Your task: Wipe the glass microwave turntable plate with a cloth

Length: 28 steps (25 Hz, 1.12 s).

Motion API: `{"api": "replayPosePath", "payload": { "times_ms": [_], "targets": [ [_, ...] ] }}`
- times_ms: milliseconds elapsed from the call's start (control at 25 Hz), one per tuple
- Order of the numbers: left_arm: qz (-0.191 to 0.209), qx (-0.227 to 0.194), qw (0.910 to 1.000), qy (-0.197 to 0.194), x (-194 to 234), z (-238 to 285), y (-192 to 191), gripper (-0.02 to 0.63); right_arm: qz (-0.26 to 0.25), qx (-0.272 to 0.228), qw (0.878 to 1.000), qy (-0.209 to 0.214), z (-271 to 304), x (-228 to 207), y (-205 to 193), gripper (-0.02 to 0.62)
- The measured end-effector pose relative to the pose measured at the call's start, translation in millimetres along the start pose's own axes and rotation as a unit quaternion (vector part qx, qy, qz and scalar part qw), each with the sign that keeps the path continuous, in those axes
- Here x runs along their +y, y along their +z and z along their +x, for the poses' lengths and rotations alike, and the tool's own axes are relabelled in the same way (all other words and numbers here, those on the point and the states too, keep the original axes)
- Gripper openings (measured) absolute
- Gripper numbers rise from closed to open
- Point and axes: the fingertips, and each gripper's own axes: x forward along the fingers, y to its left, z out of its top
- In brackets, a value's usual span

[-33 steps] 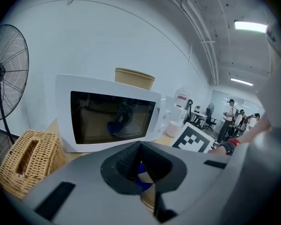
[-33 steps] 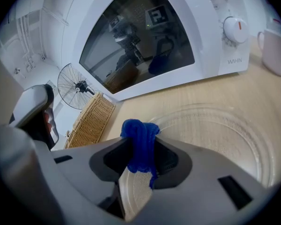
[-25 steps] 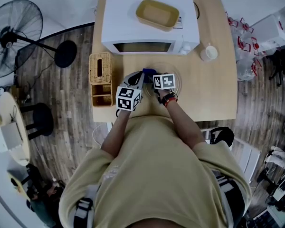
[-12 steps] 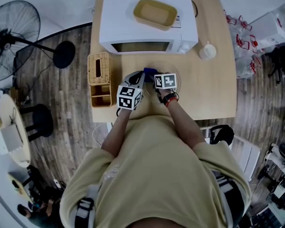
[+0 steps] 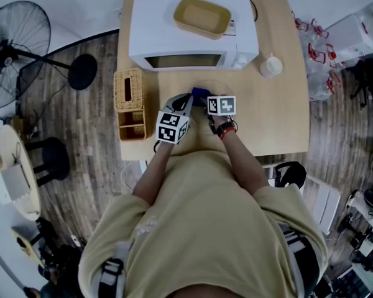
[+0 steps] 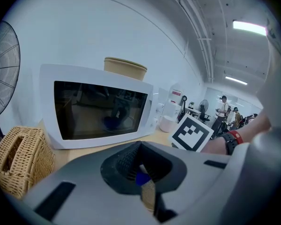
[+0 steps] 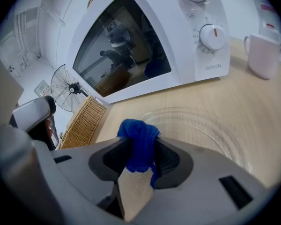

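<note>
The glass turntable plate (image 5: 212, 87) lies flat on the wooden table in front of the microwave; the right gripper view shows its ribbed clear disc (image 7: 210, 130) just ahead of the jaws. A blue cloth (image 5: 199, 94) is bunched over the plate's near left part. My right gripper (image 7: 139, 159) is shut on the cloth (image 7: 139, 142), which sticks up between the pads. My left gripper (image 6: 141, 175) is shut too, with a small blue scrap of cloth (image 6: 142, 178) pinched in it. In the head view the left gripper (image 5: 189, 99) and right gripper (image 5: 208, 99) sit close together above the plate.
A white microwave (image 5: 189, 30) with its door closed stands behind the plate, a yellow tray (image 5: 202, 17) on top. A wicker box (image 5: 131, 103) is at the left table edge, a white mug (image 5: 272, 66) at the right. A floor fan (image 5: 15, 48) stands further left.
Both grippers and the cloth have shifted slightly to the right over the plate. Both stay shut on the cloth.
</note>
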Motion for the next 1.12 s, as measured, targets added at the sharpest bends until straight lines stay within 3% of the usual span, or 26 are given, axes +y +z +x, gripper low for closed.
{"api": "replayPosePath", "payload": {
  "times_ms": [1120],
  "targets": [
    [0.013,0.013,0.9994,-0.029,-20,5,-13,0.018,0.049,-0.028,0.997,-0.048,-44,-65,-2,0.158]
  ]
}}
